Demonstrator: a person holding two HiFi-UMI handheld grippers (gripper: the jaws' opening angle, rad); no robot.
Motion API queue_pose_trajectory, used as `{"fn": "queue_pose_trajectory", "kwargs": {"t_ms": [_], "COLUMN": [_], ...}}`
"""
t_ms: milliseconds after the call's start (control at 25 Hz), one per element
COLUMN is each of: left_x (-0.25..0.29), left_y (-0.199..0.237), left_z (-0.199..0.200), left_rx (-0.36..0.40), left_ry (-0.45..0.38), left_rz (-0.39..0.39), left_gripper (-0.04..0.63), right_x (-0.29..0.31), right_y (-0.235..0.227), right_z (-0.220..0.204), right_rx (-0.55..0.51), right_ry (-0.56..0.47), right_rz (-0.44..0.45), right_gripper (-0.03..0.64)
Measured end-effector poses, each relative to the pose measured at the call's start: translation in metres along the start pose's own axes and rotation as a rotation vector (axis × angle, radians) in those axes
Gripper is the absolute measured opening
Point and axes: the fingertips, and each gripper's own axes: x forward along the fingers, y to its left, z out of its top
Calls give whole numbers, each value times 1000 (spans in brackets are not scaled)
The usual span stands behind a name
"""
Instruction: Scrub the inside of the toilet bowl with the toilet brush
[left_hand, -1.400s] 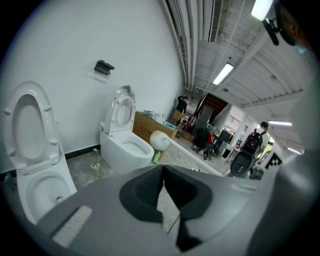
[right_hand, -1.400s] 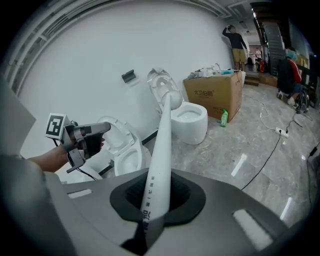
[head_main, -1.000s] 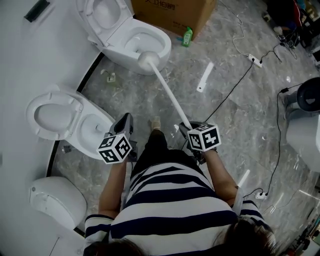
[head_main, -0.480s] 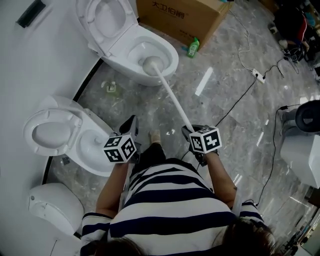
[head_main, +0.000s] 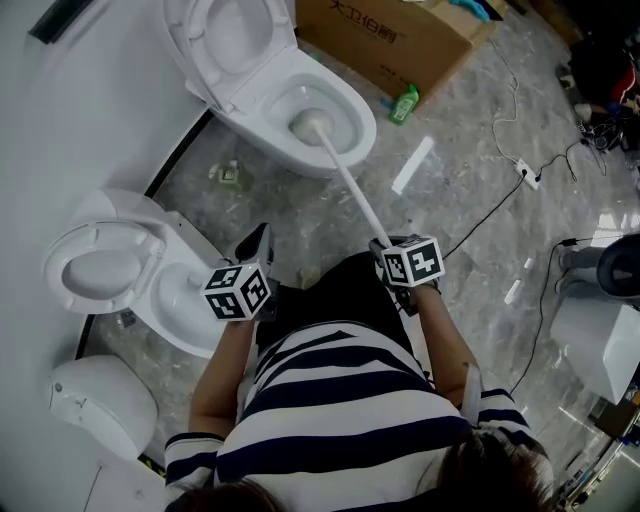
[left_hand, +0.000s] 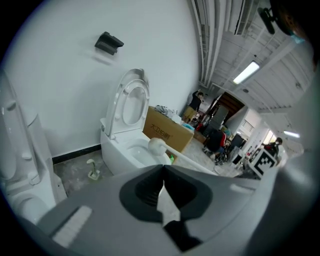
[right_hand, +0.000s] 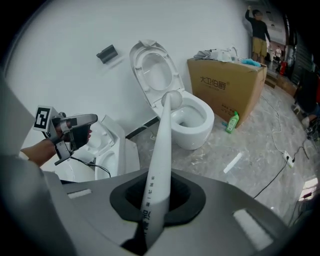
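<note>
Gripping the toilet brush (head_main: 345, 178) by its handle, the right tool (head_main: 380, 246) holds the brush head inside the open toilet bowl (head_main: 366, 130) at 12 o'clock, while the left tool (head_main: 256, 242) at 9 o'clock sits clenched on nothing

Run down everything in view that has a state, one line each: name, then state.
far toilet, lid and seat raised, bowl open.
near toilet, lid and seat raised.
toilet brush, held by its handle, head down inside the far toilet's bowl.
right claw, shut on the toilet brush.
left claw, shut, holding nothing.
green bottle, upright on the floor.
</note>
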Motion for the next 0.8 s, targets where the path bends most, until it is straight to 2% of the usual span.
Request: {"fn": "queue_pose_trajectory", "kwargs": {"t_ms": [280, 480, 800], "left_x": [64, 119, 189], "left_y": [17, 14, 12], "left_z": [35, 54, 68], "left_rx": [-25, -117, -173], "left_ry": [-34, -74, -63], "left_rz": [103, 161, 272], "left_gripper": [0, 0, 0], "right_x": [29, 46, 78], "right_y": [-69, -116, -179], "right_z": [69, 113, 165], "right_rx": [-109, -218, -347], "right_ry": [87, 181, 317], "right_rz": [-5, 24, 77], "right_gripper": [25, 25, 25]}}
